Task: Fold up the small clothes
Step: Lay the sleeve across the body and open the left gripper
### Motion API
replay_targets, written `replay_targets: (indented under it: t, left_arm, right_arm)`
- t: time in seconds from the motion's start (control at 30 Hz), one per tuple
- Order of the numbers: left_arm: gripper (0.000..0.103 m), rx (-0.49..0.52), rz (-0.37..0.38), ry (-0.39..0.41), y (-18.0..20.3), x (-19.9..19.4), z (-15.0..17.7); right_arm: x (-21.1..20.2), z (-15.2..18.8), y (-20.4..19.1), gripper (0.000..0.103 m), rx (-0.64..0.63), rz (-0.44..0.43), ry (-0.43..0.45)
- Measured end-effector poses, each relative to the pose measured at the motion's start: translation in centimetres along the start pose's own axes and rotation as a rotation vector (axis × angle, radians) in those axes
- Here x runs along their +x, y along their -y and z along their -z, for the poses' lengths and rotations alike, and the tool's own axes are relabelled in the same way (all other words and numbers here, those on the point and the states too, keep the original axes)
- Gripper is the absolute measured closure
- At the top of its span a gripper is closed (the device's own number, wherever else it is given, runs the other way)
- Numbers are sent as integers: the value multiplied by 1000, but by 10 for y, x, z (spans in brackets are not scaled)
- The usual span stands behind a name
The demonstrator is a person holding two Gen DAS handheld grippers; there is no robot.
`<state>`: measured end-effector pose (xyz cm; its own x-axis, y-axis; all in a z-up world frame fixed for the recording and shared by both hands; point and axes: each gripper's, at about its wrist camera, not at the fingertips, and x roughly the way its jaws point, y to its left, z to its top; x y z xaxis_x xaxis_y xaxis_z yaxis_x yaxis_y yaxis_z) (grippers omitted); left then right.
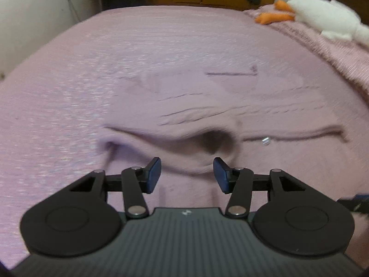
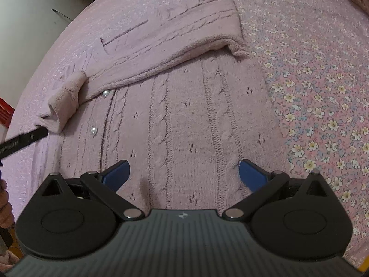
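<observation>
Left gripper (image 1: 186, 176) hangs w/ jaws apart, empty, over the folded-in sleeve cuff (image 1: 214, 142) of the pale pink cable-knit cardigan (image 2: 184, 120), so you're probably lined up to pinch it, while your right gripper (image 2: 184, 175) waits wide open, holding nothing, above the body.

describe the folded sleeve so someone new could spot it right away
Start at the pink bed cover, then find the pale mauve cable-knit cardigan lying flat on it. The sleeve is the long band folded across the cardigan's far end, above two pearl buttons. It alone runs crosswise and ends in an open ribbed cuff.
</observation>
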<state>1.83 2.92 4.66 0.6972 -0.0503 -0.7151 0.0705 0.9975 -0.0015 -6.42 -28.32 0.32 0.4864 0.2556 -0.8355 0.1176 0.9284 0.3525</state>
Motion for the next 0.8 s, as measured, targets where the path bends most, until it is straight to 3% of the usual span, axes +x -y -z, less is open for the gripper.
replay_targets:
  t: [0.3,0.57,0.8]
  left_arm:
    - [51,-55,-111,-47,-41,-6,12]
    - [51,-132,-129,-68,-72,6,16]
    - [51,-171,-157,-51,-84,18,13]
  right_arm:
    - [-5,-18,-6,0,13,-4,-100]
    - [-7,-58,-94,0,-208,-52,-46]
    - [51,-108,-155,0,-131,-110,-110]
